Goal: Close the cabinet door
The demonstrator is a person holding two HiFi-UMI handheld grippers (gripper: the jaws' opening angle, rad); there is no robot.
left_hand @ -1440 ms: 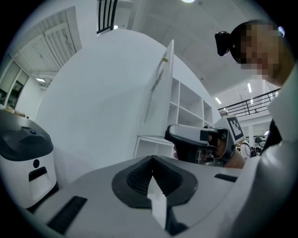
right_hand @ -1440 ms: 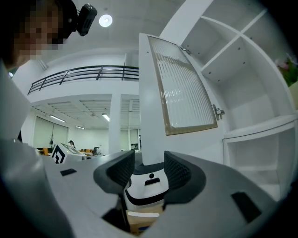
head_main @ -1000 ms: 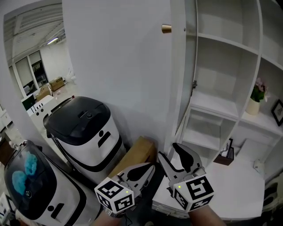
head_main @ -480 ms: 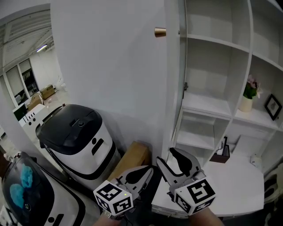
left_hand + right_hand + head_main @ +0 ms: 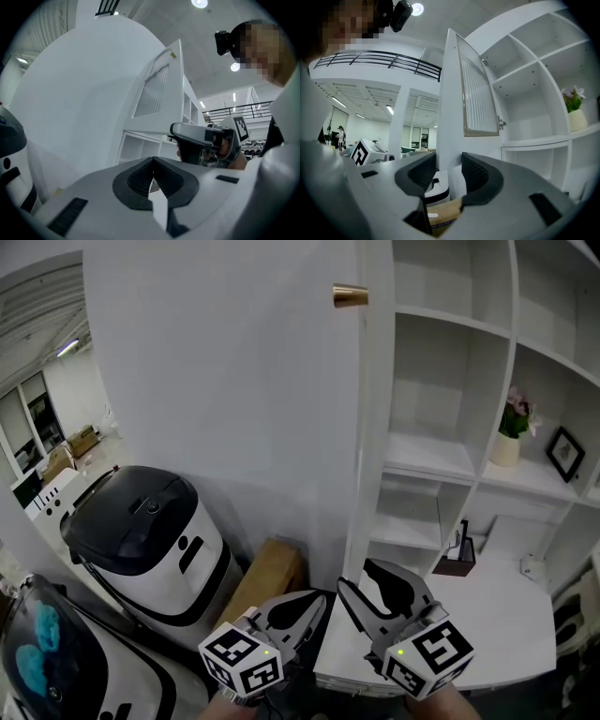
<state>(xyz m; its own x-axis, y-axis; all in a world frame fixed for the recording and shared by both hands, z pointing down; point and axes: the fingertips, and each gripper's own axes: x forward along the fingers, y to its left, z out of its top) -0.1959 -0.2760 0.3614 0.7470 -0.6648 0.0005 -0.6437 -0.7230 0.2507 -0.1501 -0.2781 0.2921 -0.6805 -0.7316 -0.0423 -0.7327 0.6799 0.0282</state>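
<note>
The white cabinet door (image 5: 225,381) stood swung out, nearly edge-on, its brass knob (image 5: 350,296) high up beside the open shelves (image 5: 441,456). The right gripper (image 5: 367,579) sat low near the door's bottom edge. Its jaws were apart and had just been closing a little, gripping nothing, with the door edge ahead in line with their gap. The left gripper (image 5: 314,601) was pinched together, empty, above a cardboard box (image 5: 267,582).

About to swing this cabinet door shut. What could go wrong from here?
The right hand-held gripper, jaws apart, just closing, nothing between them, sits low by the edge of the cabinet door; it could get pinched against the shelf unit as the door swings. The brass knob is high above it, so a low push on the plain panel might slip.
</note>
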